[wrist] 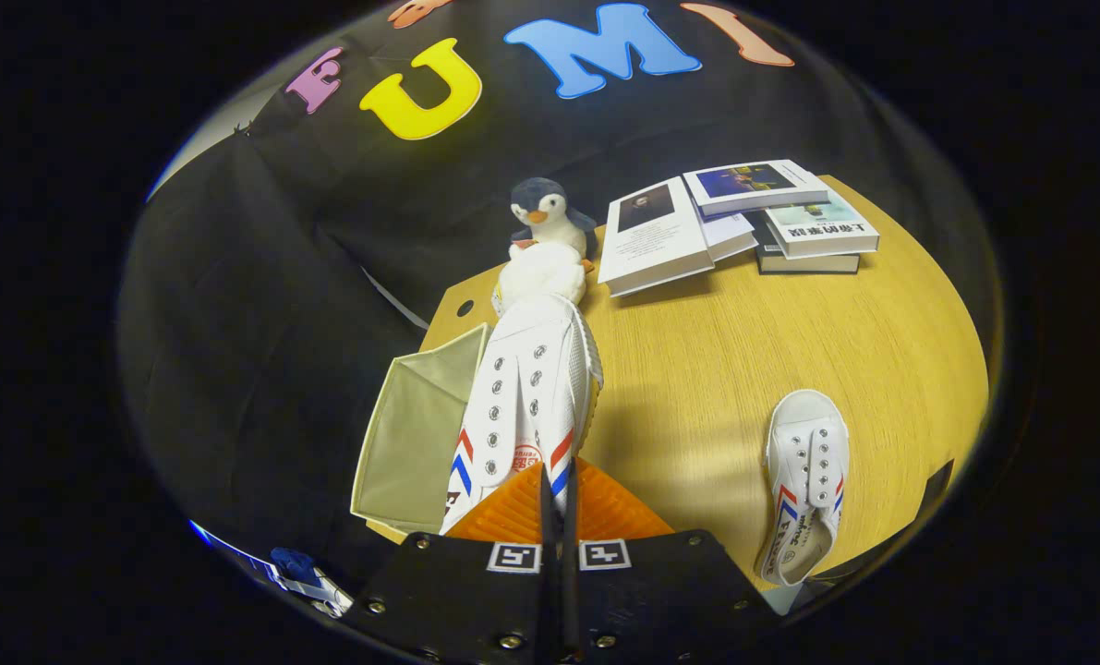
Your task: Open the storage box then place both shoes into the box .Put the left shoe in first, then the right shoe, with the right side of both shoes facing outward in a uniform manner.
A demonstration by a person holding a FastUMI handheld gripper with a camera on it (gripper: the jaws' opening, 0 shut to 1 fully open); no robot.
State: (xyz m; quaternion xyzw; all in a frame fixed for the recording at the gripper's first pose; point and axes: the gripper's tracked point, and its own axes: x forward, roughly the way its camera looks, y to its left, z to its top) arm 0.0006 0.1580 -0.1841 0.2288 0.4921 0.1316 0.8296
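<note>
two fingers of my gripper (557,499) are clamped on the heel end of a white shoe (526,392), which i hold above the wooden table (743,369), toe pointing away. just beside it, to its left, the beige storage box (416,434) stands open. the second shoe (806,480) lies well apart on the right. beyond sit a toy penguin (545,235) and books (734,222).

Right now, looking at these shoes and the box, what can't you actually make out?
- Held shoe: its heel end is hidden between the gripper fingers, which are closed on it.
- Storage box: its right side sits behind the held shoe, so the inside is partly unseen.
- Second shoe: logo too small to read.
- Penguin toy: lower body covered by the held shoe's toe.
</note>
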